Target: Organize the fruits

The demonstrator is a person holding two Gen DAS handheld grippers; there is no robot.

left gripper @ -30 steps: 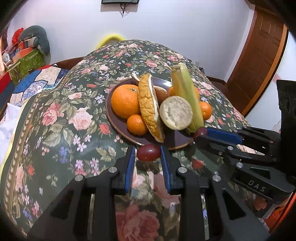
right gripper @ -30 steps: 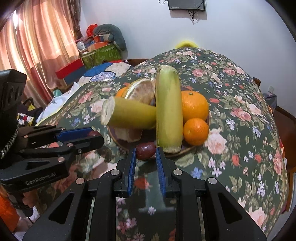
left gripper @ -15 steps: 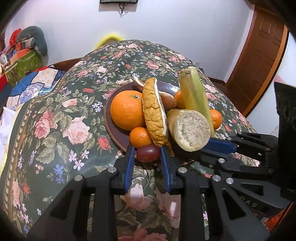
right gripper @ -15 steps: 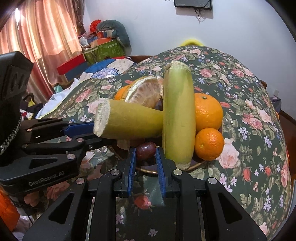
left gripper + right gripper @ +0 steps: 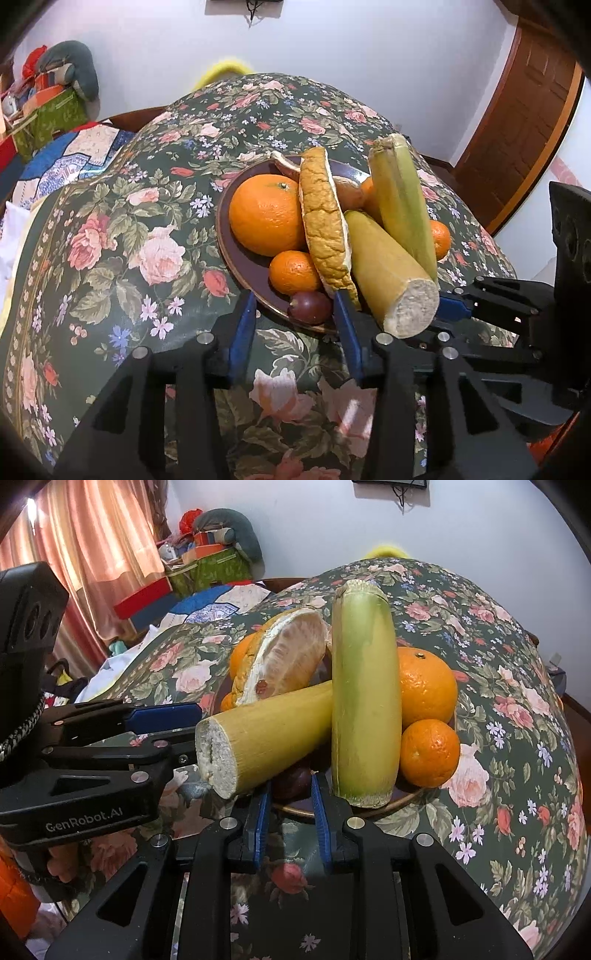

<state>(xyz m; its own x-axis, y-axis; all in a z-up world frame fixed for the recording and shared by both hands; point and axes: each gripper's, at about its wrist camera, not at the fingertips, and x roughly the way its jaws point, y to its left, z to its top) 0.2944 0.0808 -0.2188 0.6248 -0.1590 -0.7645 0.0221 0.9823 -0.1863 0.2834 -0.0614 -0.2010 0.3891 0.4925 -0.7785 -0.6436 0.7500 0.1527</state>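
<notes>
At plate rim, perhaps a grape.

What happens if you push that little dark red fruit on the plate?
The dark red fruit looks round and smooth, so it would probably roll. It sits near the plate edge, whose raised rim might stop it. It looks small, so it's likely light.

Right gripper grape mostly behind cane piece; contact unclear.
</notes>
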